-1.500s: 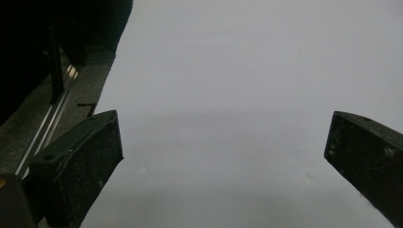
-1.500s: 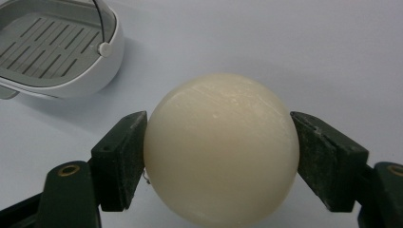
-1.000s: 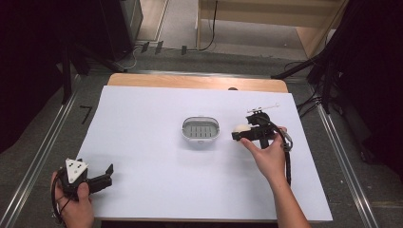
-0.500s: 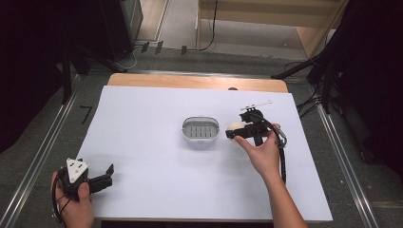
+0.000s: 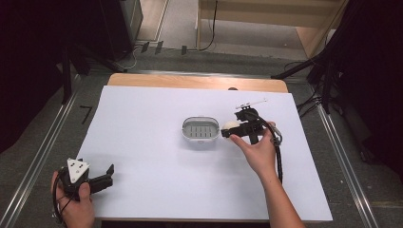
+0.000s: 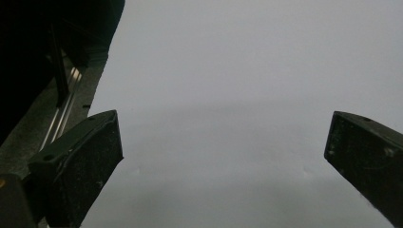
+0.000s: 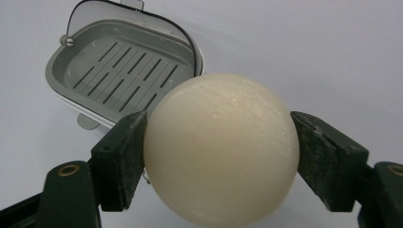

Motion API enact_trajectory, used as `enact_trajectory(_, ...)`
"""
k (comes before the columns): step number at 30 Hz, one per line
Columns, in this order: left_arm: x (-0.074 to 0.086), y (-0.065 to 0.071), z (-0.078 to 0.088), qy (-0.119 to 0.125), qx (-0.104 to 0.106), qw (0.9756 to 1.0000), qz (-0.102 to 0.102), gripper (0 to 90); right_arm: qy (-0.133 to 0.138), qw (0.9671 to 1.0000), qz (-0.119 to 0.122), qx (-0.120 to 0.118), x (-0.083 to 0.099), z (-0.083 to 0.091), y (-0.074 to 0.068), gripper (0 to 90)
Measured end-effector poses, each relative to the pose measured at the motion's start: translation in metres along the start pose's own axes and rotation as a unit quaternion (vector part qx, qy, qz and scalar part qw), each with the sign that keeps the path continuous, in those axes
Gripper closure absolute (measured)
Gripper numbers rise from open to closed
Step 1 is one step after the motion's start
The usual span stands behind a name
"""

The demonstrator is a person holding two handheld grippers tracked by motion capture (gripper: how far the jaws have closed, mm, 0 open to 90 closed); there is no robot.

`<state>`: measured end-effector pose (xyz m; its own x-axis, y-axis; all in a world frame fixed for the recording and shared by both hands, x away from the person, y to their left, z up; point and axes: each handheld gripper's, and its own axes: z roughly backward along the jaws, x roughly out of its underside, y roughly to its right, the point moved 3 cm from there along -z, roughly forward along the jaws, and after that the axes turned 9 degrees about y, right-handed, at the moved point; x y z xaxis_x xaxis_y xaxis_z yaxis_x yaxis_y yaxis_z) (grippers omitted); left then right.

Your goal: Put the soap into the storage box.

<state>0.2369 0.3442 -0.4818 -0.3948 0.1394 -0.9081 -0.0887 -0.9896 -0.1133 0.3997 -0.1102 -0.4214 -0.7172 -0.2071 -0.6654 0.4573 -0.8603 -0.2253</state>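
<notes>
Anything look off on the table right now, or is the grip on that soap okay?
Nothing stands out. The right gripper holds the round cream soap squarely between its jaws, just short of the grey slotted soap dish, which sits upright and empty. The left gripper rests open on the white sheet.

soap bar [image 7: 221, 149]: cream, rounded | clamped aloft | just beside grey slotted dish [image 7: 122, 71]
</notes>
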Motion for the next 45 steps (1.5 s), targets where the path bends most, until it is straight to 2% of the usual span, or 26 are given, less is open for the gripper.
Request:
enact_trajectory(15,0.0,0.0,0.0,-0.002,0.0,1.0,0.0,0.0,0.0,0.9999,0.014,-0.006,-0.012,-0.002,-0.015,24.4)
enact_trajectory(25,0.0,0.001,0.0,-0.001,0.001,1.0,-0.003,0.0,0.0,0.9999,0.011,-0.013,-0.015,-0.007,-0.021,24.4)
enact_trajectory(45,0.0,0.002,-0.001,-0.002,0.002,1.0,-0.009,0.0,-0.006,0.9992,0.024,-0.03,-0.03,-0.027,-0.047,24.4)
